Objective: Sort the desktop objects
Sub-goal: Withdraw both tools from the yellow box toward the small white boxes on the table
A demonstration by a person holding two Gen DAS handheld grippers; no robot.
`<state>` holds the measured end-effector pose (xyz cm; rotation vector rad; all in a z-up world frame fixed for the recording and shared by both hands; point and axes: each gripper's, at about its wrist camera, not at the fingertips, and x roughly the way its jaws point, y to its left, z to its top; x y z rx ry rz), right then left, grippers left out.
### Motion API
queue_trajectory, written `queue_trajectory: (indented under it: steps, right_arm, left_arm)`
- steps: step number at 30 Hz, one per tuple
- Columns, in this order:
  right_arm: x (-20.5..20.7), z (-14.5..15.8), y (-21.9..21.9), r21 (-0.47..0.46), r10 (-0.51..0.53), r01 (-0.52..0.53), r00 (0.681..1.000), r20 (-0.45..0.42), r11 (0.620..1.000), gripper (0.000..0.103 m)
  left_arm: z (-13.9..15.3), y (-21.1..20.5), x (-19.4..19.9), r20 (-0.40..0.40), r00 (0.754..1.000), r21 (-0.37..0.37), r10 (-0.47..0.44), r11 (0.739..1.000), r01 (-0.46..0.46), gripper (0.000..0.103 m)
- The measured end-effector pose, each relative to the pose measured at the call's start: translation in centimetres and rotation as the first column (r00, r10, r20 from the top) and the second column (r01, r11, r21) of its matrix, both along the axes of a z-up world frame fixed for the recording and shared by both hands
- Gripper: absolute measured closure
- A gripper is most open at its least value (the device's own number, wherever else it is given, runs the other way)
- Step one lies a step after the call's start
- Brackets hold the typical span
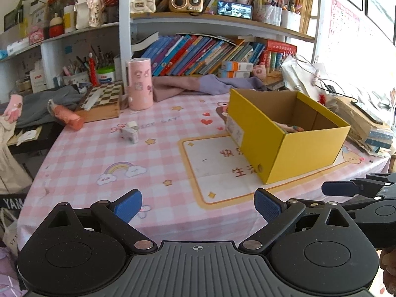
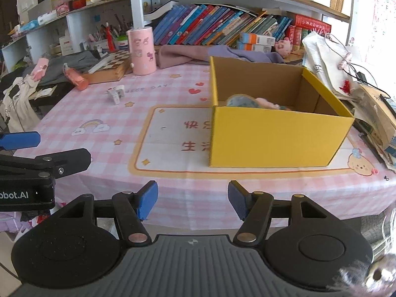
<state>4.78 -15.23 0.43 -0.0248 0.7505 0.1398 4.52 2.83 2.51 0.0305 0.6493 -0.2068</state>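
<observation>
Both tongs, left (image 1: 198,206) and right (image 2: 193,200), gape empty over table (image 2: 99,113); box (image 2: 277,136) holds items.

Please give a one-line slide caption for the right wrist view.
Open, empty right tongs face a yellow box on the pink checked tablecloth.

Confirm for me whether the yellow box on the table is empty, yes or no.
No: in the right wrist view the yellow box stands open, and soft pink and blue items lie on its floor.
</observation>
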Motion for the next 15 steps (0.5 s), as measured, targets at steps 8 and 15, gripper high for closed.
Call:
queue_trajectory:
  steps: [8,15]
  right_arm:
    - [-0.1,-0.3,2.9,0.019,0.020,-0.020,1.000,-0.003,1.000,0.042]
    - [0.2,-0.2,5.7,0.010,0.076,-0.076,0.997,-0.001,0.997,0.042]
  left_arm:
    - [0.1,2.7,-0.8,0.010,1.000,0.017,0.021,1.000,-0.021,0.004]
    - [0.1,5.2,-1.1,0.009,0.998,0.009,0.068,0.998,-0.068,0.004]
